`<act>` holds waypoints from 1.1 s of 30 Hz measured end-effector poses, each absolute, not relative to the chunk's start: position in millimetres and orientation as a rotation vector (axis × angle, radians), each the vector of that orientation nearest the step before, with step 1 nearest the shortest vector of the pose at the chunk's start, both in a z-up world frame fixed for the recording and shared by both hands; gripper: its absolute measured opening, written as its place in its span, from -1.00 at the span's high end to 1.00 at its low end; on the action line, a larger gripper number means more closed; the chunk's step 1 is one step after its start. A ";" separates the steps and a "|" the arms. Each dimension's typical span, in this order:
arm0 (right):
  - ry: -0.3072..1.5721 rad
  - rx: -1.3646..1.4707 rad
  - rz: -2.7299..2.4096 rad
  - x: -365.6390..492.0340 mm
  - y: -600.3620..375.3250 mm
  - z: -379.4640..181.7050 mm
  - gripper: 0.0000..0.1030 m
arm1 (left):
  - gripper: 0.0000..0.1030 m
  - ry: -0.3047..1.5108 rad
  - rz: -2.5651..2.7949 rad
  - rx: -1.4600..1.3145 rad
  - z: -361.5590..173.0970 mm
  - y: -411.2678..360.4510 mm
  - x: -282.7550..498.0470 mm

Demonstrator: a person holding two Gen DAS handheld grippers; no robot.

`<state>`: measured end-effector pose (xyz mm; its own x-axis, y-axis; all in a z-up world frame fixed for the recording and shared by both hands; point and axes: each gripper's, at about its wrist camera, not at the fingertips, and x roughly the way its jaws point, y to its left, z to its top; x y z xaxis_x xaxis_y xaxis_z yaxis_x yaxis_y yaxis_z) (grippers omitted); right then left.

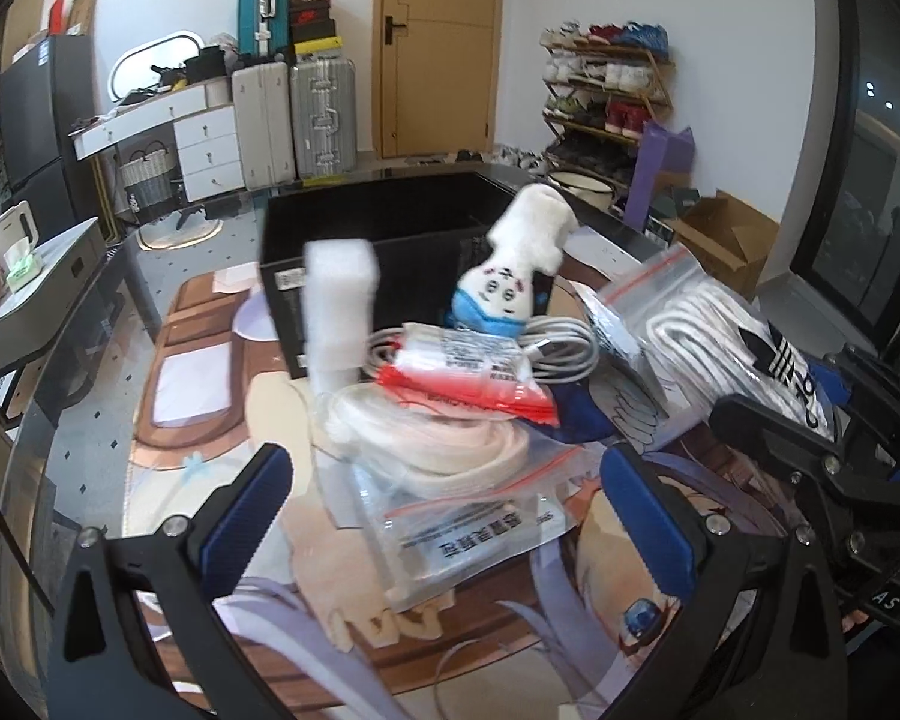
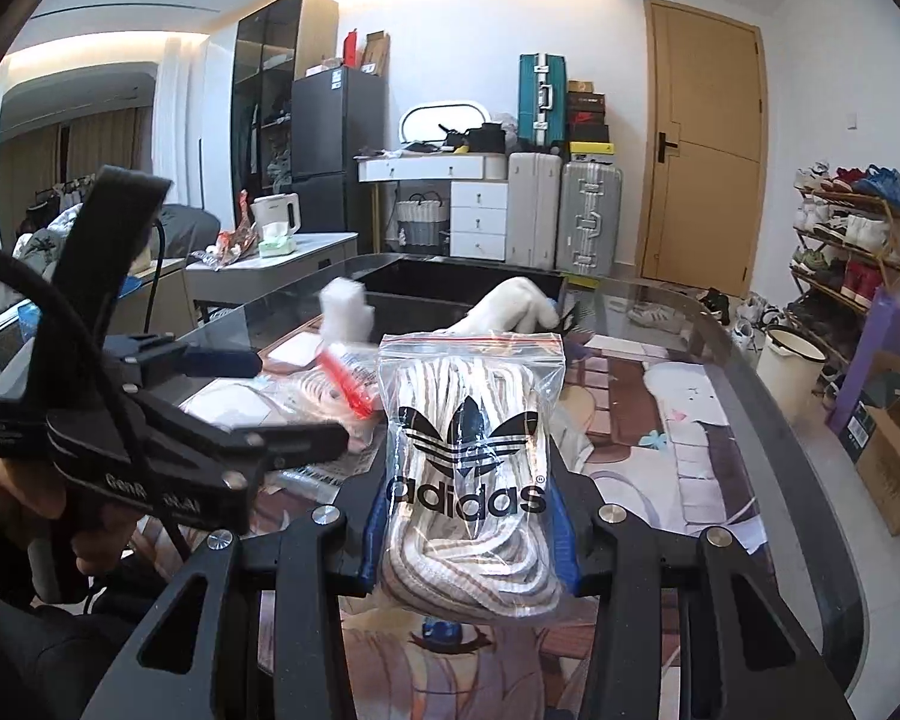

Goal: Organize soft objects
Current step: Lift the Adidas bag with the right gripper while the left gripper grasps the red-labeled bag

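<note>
The desk is seen to be a dark, glass-topped surface with a rounded edge, most of it covered by a printed mat with a cartoon drawing. A black open box is placed toward the far edge of the desk, near the middle. Against the near wall of that box a heap of soft things is gathered: a white plush toy with a drawn face and a blue band is propped tilted against the box's near right corner, and a white foam block is stood upright just left of it. In front of these a coil of white cable and a red-and-white packet are piled on a bundle of cream cord, which lies partly on a clear zip bag with printed text nearer the near edge.

A clear zip bag of striped laces, marked with a black sports logo, is held upright above the mat at the right of the heap, clamped between the blue pads of the right gripper, whose jaws are narrowed onto it. The left gripper is seen with jaws spread wide and nothing between its pads, poised over the text-printed bag
</note>
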<state>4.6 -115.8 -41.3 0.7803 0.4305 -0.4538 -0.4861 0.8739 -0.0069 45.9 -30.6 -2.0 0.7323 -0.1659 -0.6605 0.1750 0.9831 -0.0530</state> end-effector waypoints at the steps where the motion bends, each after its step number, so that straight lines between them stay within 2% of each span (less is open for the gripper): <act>1: 0.459 -0.122 0.492 4.9 -116.9 -40.9 0.17 | -1.00 0.730 -0.192 0.019 -1.4 -33.6 47.0; 16: 0.465 -0.098 0.469 8.3 -122.5 -39.8 0.17 | -0.98 0.691 -0.218 0.014 20.3 -38.4 59.2; 18: 0.468 -0.095 0.464 8.6 -123.5 -39.8 0.17 | -0.89 0.692 -0.231 0.032 21.3 -42.1 62.1; 20: 0.470 -0.092 0.461 9.4 -125.1 -40.0 0.17 | -0.66 0.700 -0.247 0.037 22.9 -45.0 67.2; 22: 0.472 -0.090 0.461 10.4 -126.5 -40.1 0.17 | -0.59 0.713 -0.260 0.037 22.4 -44.4 72.6; 28: 0.494 -0.082 0.463 15.0 -127.2 -43.9 0.17 | -0.57 0.728 -0.258 0.047 16.5 -43.3 82.0; 31: 0.505 -0.074 0.465 19.8 -127.9 -44.9 0.17 | -0.29 0.744 -0.252 0.053 10.1 -44.7 87.5; 33: 0.508 -0.075 0.465 20.8 -127.3 -45.6 0.17 | -0.23 0.753 -0.247 0.063 6.8 -46.1 91.1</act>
<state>20.8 -127.3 -45.6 0.7723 0.4099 -0.4852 -0.4467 0.8936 0.0439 91.1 -46.1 6.8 0.7018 -0.1994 -0.6839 0.2444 0.9691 -0.0317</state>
